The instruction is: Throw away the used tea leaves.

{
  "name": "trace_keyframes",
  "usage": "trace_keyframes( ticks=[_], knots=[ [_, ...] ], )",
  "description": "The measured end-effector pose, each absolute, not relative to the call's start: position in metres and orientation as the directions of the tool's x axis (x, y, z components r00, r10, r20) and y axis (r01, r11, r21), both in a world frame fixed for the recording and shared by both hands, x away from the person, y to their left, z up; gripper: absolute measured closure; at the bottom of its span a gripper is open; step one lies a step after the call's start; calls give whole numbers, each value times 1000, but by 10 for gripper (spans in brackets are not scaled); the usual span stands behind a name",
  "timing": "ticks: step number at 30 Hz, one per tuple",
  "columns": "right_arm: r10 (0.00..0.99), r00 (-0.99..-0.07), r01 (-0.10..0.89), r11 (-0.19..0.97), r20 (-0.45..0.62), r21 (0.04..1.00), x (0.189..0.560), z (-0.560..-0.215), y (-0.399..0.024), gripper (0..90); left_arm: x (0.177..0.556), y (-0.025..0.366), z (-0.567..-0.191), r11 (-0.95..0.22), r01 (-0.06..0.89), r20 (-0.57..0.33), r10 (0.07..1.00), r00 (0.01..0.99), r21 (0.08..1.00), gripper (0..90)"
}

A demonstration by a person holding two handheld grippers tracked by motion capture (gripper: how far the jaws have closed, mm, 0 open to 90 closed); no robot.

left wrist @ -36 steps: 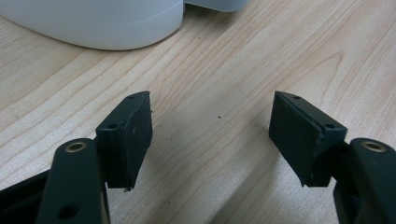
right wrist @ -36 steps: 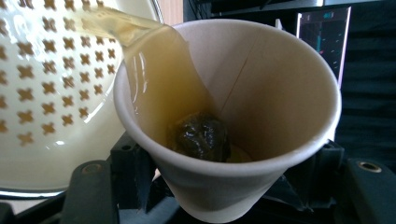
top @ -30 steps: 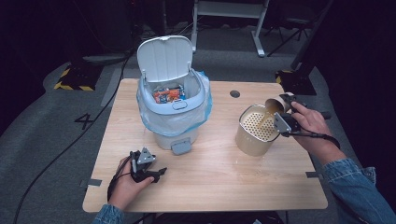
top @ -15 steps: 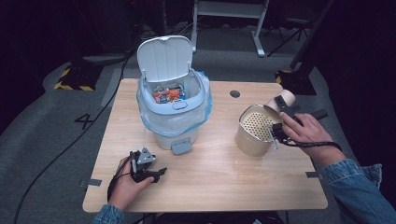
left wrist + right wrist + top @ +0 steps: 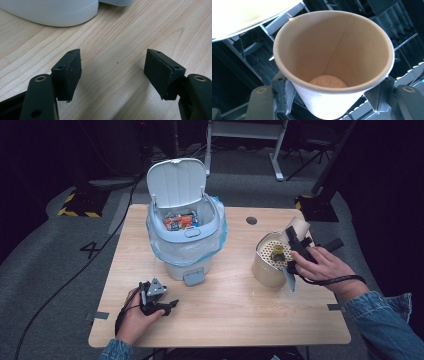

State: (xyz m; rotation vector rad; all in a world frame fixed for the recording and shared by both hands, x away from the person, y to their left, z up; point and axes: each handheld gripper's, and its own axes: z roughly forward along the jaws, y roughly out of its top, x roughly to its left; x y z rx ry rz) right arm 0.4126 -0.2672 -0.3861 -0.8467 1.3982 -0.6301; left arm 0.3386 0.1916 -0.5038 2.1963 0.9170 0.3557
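**Cup tipped out over the sieve can; right hand lower than a second ago**

Right gripper (image 5: pixel 332 101): pads (image 5: pixel 287 96) pinch the paper cup (image 5: pixel 332 62) low on its wall, one on each side, jaws as narrow as the cup allows. Cup mouth faces back along the fingers. Inside, bare card and the round base, no contents seen.

High view: right gripper (image 5: pixel 296 237) sits lower and closer to the can than a second ago. The paper cup (image 5: pixel 299 226) lies on its side at the fingertips, over the far rim of the sieve can (image 5: pixel 267 270).

Just below the fingertips, a dark lump (image 5: pixel 277 253) rests on the can's perforated insert, which looked bare a second ago. Judgement: the cup's load is dumped and draining, so the empty cup is next for disposal.

Left gripper (image 5: pixel 115 72): jaws wide apart, nothing between them, bare table (image 5: pixel 120 37) under the fingers. No shift over the last second. Just beyond the fingertips, the white base of the bin (image 5: pixel 50 12).

Bin (image 5: pixel 185 257), well apart from the right fingers: lid up, blue liner folded over the rim, coloured wrappers (image 5: pixel 180 221) inside
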Motion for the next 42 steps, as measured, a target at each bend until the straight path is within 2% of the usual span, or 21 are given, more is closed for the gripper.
trace_keyframes(
  ticks=[10, 12, 14, 18, 21, 25, 29, 34, 36, 37, 39, 42],
  knots=[
    [-739, 51, -129, 662, -672, -738, 416, -378, -272, 343, 339, 192, -504, -489, 507, -20, 705, 709, 710, 306],
    [-648, 5, -165, 750, -761, -640, 418, -372, -275, 340, 339, 192, -504, -489, 507, -21, 705, 709, 710, 306],
    [-586, -29, -179, 800, -810, -572, 420, -367, -278, 339, 339, 192, -504, -489, 507, -20, 705, 709, 710, 306],
    [-408, -117, -214, 901, -906, -378, 423, -356, -284, 336, 339, 192, -504, -489, 507, -20, 705, 709, 710, 306],
    [-287, -183, -230, 942, -940, -243, 425, -349, -289, 334, 339, 192, -504, -489, 507, -20, 705, 709, 710, 306],
    [-60, -313, -235, 972, -948, 16, 431, -340, -299, 333, 339, 192, -504, -489, 507, -20, 705, 709, 710, 306],
    [160, -436, -203, 941, -886, 270, 437, -335, -311, 332, 338, 192, -504, -489, 506, -20, 705, 709, 710, 306],
    [399, -588, -129, 813, -704, 568, 444, -332, -325, 331, 339, 192, -504, -489, 507, -20, 705, 709, 710, 306],
    [451, -635, -106, 754, -627, 649, 448, -332, -329, 330, 339, 192, -504, -489, 506, -20, 705, 709, 710, 306],
    [484, -675, -75, 705, -556, 705, 450, -332, -332, 330, 339, 192, -504, -489, 507, -20, 705, 709, 710, 306],
    [512, -705, -47, 657, -491, 753, 453, -333, -336, 329, 338, 192, -504, -489, 506, -20, 705, 709, 710, 306],
    [581, -753, 72, 540, -309, 839, 457, -334, -342, 326, 338, 192, -504, -488, 509, -21, 706, 708, 709, 306]
  ],
)
